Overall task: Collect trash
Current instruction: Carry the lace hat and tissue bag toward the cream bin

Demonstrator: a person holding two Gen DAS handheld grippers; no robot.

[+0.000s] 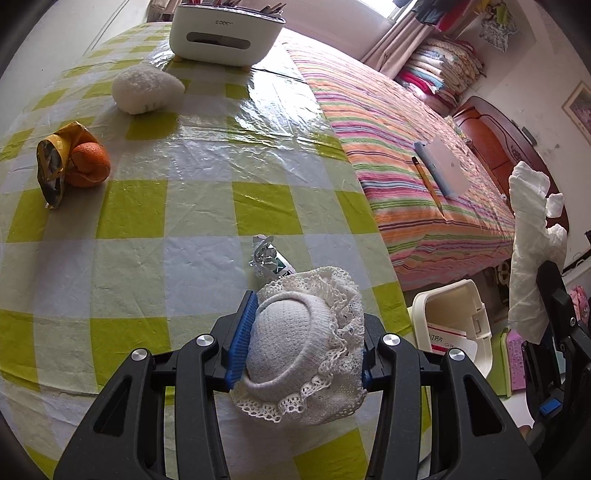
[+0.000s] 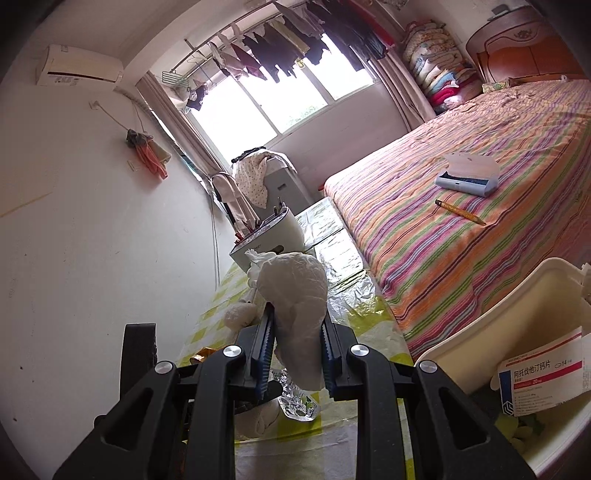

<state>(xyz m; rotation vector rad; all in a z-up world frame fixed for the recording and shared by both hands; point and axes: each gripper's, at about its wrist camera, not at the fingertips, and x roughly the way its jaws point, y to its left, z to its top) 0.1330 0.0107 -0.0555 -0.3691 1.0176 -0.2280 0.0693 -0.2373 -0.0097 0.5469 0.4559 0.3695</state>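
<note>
My left gripper (image 1: 301, 332) is shut on a white lace-trimmed knitted hat (image 1: 306, 354), held over the checked table (image 1: 184, 177). Just ahead of it a crumpled silver foil wrapper (image 1: 267, 258) lies on the cloth. A yellow snack wrapper (image 1: 55, 162) leans on an orange (image 1: 88, 164) at the left. My right gripper (image 2: 297, 345) is shut on crumpled white tissue paper (image 2: 295, 306); in the left wrist view the tissue paper (image 1: 530, 240) shows at the far right above the white bin (image 1: 456, 321). The bin (image 2: 517, 310) holds a medicine box (image 2: 543, 373).
A white fluffy ball (image 1: 146, 88) and a white tissue box with pens (image 1: 225, 31) stand at the table's far end. A striped bed (image 1: 406, 147) beside the table carries a pencil (image 1: 428, 184) and a case (image 1: 443, 166). The foil wrapper (image 2: 297, 402) lies under my right gripper.
</note>
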